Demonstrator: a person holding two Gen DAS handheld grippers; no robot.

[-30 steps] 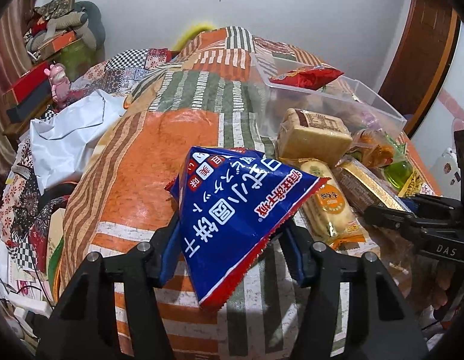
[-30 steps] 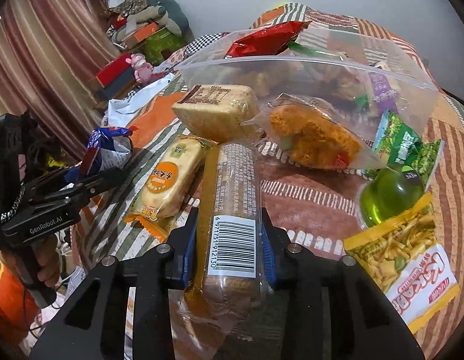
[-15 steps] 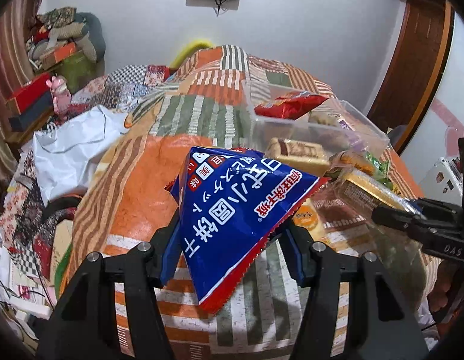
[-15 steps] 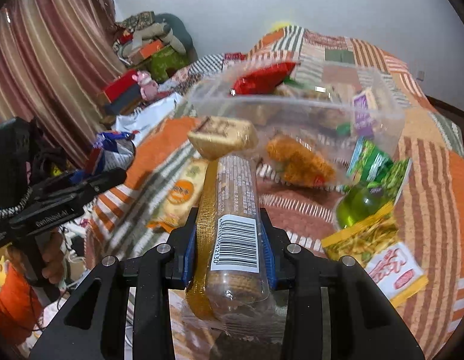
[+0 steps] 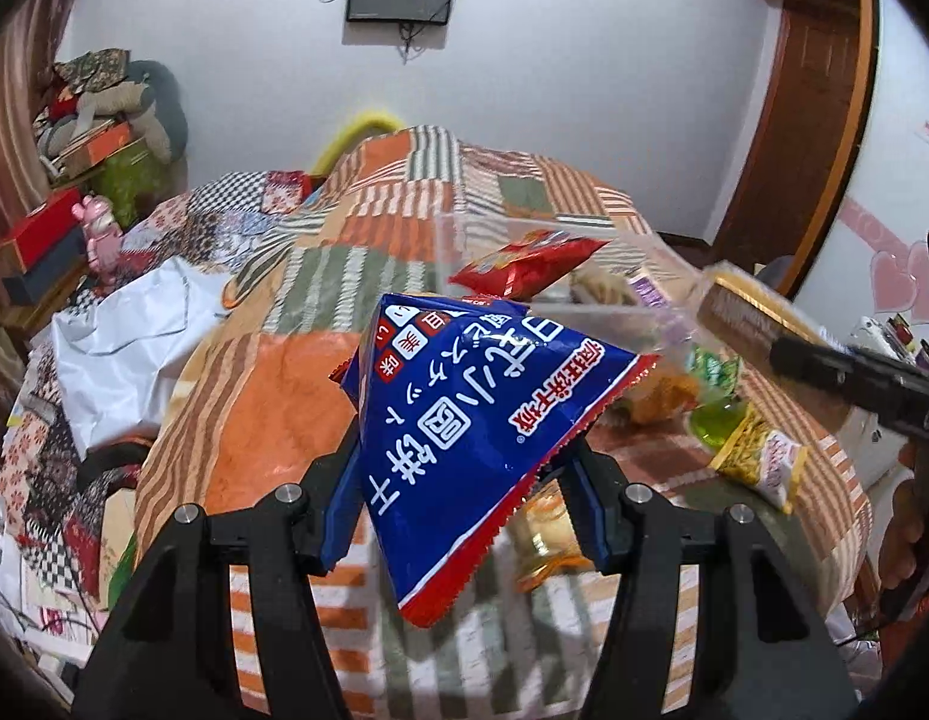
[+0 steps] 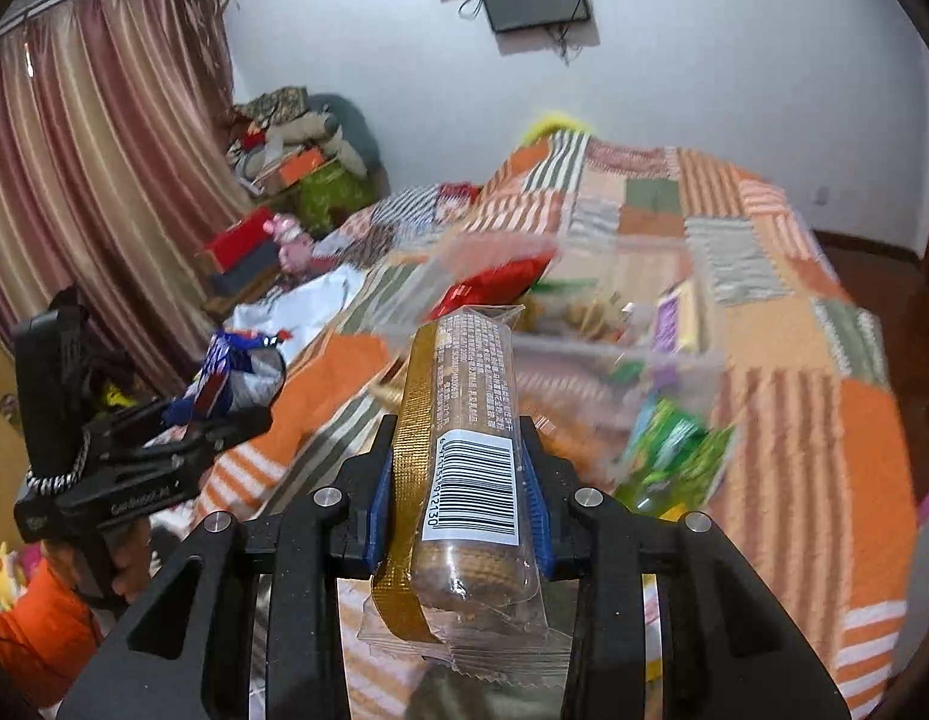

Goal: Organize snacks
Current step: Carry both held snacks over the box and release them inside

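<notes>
My left gripper [image 5: 464,498] is shut on a blue snack bag [image 5: 470,420] with white lettering and a red edge, held above the patchwork bedcover. My right gripper [image 6: 458,498] is shut on a clear-wrapped roll of biscuits [image 6: 470,420] with a gold strip and a barcode label. The same roll [image 5: 746,306] shows at the right of the left wrist view. A clear plastic box [image 5: 560,234] on the bed ahead holds a red snack bag [image 5: 524,264] and other packets. In the right wrist view the box [image 6: 584,348] is blurred, and the left gripper with its blue bag [image 6: 224,372] shows at the left.
Loose on the bedcover [image 5: 272,396] near the box lie a green bottle [image 5: 713,414], a yellow peanut packet [image 5: 758,462] and green packets [image 6: 668,444]. A white bag [image 5: 128,342] and clutter sit left of the bed. A person's hand [image 6: 128,564] and orange sleeve hold the left gripper.
Both grippers have risen with their snacks still held. The bed, the box and the loose packets now sit lower and further off in both views. The right wrist view has blurred.
</notes>
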